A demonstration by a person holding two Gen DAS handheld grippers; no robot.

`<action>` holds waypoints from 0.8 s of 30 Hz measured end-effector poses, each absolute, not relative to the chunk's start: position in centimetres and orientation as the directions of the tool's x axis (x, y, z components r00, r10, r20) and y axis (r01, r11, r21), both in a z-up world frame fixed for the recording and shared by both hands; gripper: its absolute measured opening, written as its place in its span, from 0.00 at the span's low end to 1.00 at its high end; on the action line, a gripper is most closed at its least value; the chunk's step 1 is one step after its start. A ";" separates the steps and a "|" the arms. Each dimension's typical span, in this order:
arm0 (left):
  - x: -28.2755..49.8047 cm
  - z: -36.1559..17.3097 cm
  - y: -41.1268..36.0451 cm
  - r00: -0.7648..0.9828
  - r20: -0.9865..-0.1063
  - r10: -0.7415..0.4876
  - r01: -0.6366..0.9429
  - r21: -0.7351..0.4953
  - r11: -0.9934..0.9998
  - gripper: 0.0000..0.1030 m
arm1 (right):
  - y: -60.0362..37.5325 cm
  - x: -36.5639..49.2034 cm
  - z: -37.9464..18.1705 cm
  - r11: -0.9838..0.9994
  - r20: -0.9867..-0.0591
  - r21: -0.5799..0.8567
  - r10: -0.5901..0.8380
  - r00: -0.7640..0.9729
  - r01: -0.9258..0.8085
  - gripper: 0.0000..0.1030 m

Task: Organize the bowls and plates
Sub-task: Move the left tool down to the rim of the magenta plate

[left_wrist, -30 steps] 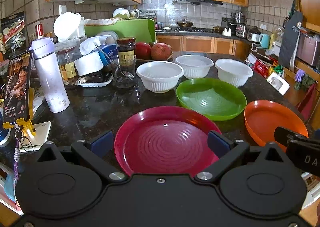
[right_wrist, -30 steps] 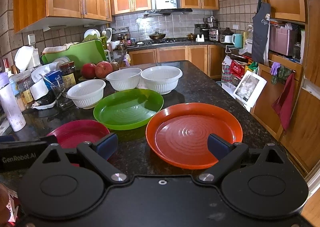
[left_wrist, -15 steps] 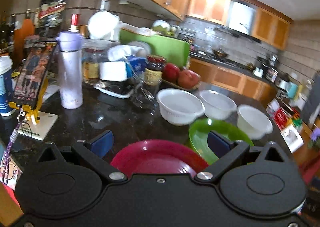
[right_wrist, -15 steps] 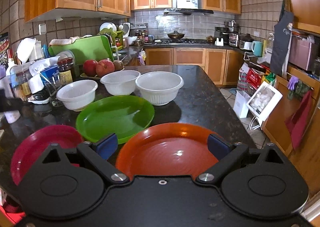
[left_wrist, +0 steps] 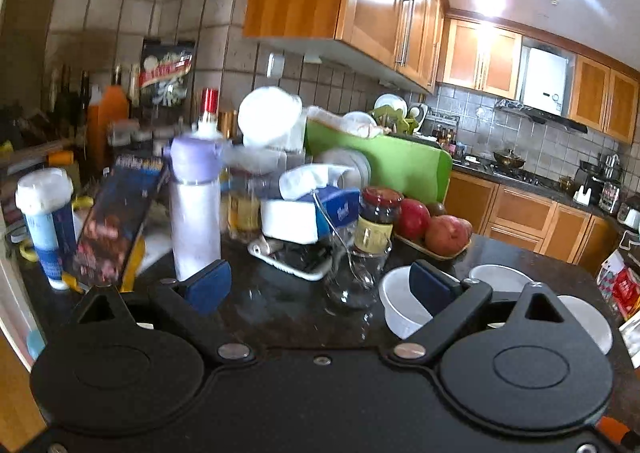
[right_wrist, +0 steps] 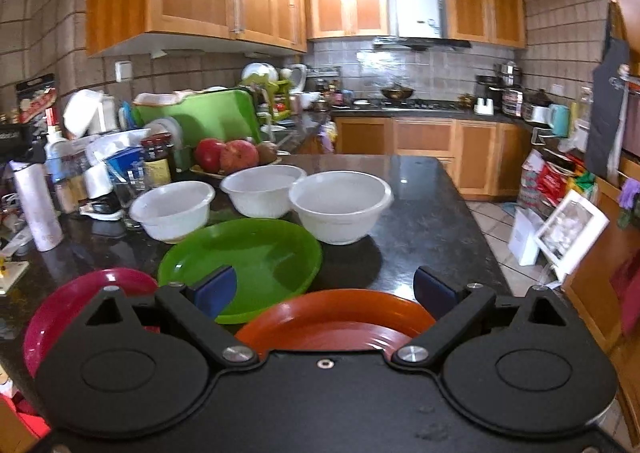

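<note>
Both tongs are released, their blue pads spread wide and grasping nothing. The right tongs (right_wrist: pixel 323 289) hover low over the near edge of the bench (right_wrist: pixel 420 205), directly above the orange plate (right_wrist: pixel 340 317), whose near rim runs under the pads. Just beyond and to the left lies the green plate (right_wrist: pixel 244 261), and further left the red plate (right_wrist: pixel 80 301), partly hidden by the tool. Behind the plates sit three white bowls in a row — the left bowl (right_wrist: pixel 172 209), the middle bowl (right_wrist: pixel 262 193) and the right bowl (right_wrist: pixel 340 205), upright and close together.

The left tongs (left_wrist: pixel 320 285) are tilted up toward the clutter at the bench's far-left side — a white bottle (left_wrist: pixel 196 213) and a glass (left_wrist: pixel 352 277) — with only the bowls showing at the lower right of that view.

By my judgement the right hand is the nearer one to a plate: the orange plate lies straight ahead and below it, flat, so its rim is the likely place to take hold.
</note>
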State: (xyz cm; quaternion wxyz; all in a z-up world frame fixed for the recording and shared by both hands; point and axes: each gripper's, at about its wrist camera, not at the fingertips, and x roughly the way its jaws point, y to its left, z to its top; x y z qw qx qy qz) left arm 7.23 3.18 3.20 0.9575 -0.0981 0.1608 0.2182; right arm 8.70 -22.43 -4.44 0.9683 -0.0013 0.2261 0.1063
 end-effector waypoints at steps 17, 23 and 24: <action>7.7 -0.2 6.2 0.789 -0.580 0.204 -0.224 0.038 0.974 0.91 | -15.9 9.1 -5.2 0.926 -0.494 0.175 0.376 0.784 -0.333 0.91; 6.2 -1.6 5.8 0.791 -0.603 0.107 -0.107 0.036 0.994 0.86 | -13.6 9.2 -6.1 0.933 -0.512 0.128 0.352 0.783 -0.335 0.83; 6.0 -1.7 5.7 0.791 -0.604 0.098 -0.095 0.038 0.995 0.84 | -13.3 9.3 -6.3 0.930 -0.520 0.126 0.357 0.776 -0.344 0.77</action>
